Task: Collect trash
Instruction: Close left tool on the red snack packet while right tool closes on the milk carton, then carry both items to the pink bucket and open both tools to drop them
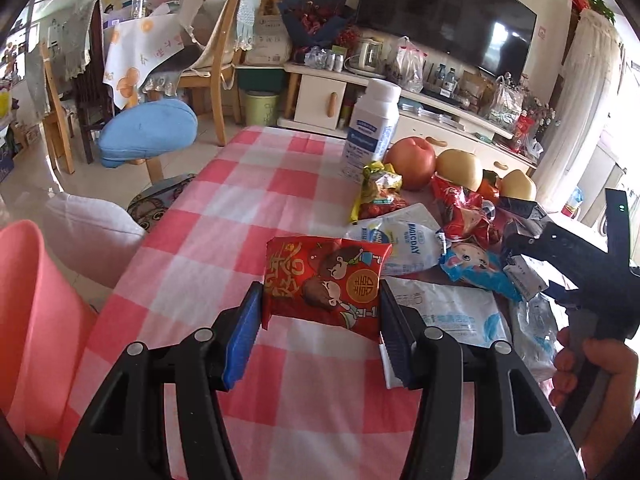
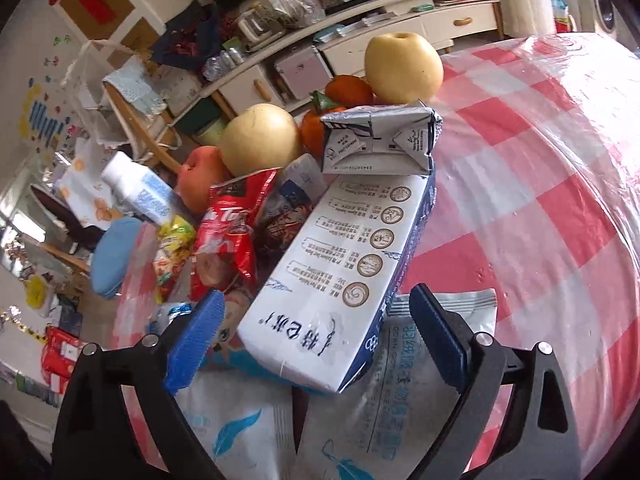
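Left tongs [image 1: 322,316] are clenched on a red snack packet [image 1: 326,280], held at centre frame above the checked table [image 1: 224,200], its long axis running across the pads. Right tongs [image 2: 320,332] stand released, jaws wide, with a white milk carton [image 2: 340,256] lying between them but not pressed; its long axis runs from lower centre toward the upper middle of the frame, away from the tongs. The right hand is judged nearer the remaining litter: a crushed small carton [image 2: 380,136], red wrapper [image 2: 232,224] and flat white pouches [image 2: 424,372]. Pears [image 2: 402,66], apple [image 2: 200,176] and tangerines [image 2: 348,90] behind are not trash. No bin or bag on the table is visible in either view.
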Available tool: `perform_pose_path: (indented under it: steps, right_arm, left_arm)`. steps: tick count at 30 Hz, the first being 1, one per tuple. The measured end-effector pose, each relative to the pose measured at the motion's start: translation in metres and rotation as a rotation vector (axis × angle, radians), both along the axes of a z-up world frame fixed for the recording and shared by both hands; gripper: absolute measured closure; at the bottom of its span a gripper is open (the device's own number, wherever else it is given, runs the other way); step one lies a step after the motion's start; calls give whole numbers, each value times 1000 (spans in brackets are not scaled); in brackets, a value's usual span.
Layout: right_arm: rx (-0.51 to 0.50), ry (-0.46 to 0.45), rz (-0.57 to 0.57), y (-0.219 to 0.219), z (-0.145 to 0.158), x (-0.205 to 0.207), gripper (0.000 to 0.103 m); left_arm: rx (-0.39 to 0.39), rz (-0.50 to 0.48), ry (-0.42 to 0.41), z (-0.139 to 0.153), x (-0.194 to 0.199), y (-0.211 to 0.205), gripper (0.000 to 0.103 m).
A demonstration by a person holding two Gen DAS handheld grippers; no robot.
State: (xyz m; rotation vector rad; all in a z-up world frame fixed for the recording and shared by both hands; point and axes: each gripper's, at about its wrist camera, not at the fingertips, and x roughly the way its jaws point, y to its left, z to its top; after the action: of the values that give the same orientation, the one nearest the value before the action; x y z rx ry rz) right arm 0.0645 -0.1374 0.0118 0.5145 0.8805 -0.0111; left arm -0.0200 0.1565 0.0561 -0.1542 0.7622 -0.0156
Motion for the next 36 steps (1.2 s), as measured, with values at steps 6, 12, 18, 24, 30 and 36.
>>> perform_pose_path:
  steps: [6, 12, 18, 24, 30, 36]
  right_arm:
    - [-111, 17, -23, 2, -4, -3, 37]
    - [-120, -12, -20, -1, -3, -24, 42]
    - [-116, -45, 8, -1, 10, -54, 42]
    - [-106, -122, 73, 13, 41, -84, 42]
    - [-71, -207, 242, 71, 78, -101, 42]
    - [-31, -267, 498, 170, 114, -102, 42]
  left_arm:
    - [-8, -1, -3, 3, -2, 9, 46]
    - [-54, 13, 4, 5, -4, 21, 46]
    - [-74, 11, -7, 10, -7, 25, 46]
    - [-95, 25, -24, 18, -13, 32, 46]
    - [-122, 90, -63, 33, -22, 55, 46]
    - [-123, 253, -97, 51, -37, 115, 46]
